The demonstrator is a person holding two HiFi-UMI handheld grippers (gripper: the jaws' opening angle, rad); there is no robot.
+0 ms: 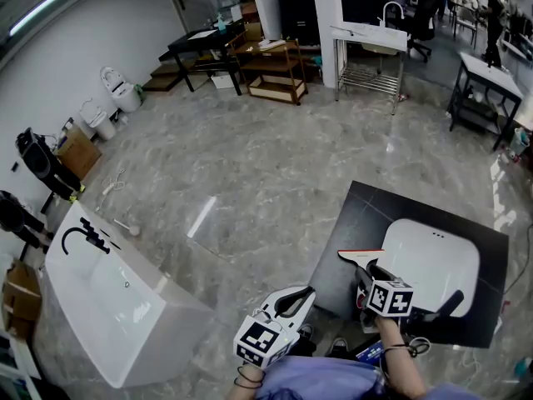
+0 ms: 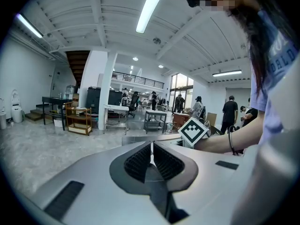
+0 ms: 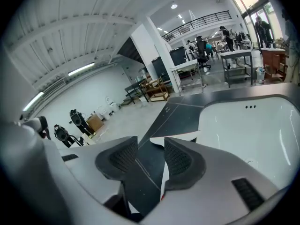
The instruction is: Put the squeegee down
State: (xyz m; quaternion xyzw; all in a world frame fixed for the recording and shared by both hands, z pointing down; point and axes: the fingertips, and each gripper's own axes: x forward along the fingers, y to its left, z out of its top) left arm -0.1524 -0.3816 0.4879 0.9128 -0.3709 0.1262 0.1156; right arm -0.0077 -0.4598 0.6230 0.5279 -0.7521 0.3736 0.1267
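The squeegee (image 1: 360,256), with a white blade and a red trim, lies on the black counter (image 1: 350,223) beside the white sink basin (image 1: 433,261). My right gripper (image 1: 372,278) hovers just behind and above it, open, with nothing between its pads. In the right gripper view the squeegee blade (image 3: 180,137) shows past the jaws, partly hidden by the right jaw, and the right gripper (image 3: 150,144) has the dark counter (image 3: 173,116) between its fingers. My left gripper (image 1: 293,301) is held near my body over the floor; in its own view the left gripper (image 2: 152,146) looks shut on nothing.
A white bathtub (image 1: 125,307) with a black faucet (image 1: 83,236) stands at the lower left. A wooden shelf cart (image 1: 271,69) and a metal rack (image 1: 371,61) stand at the back. Toilets (image 1: 117,90) line the left wall. Marbled floor (image 1: 250,173) lies between.
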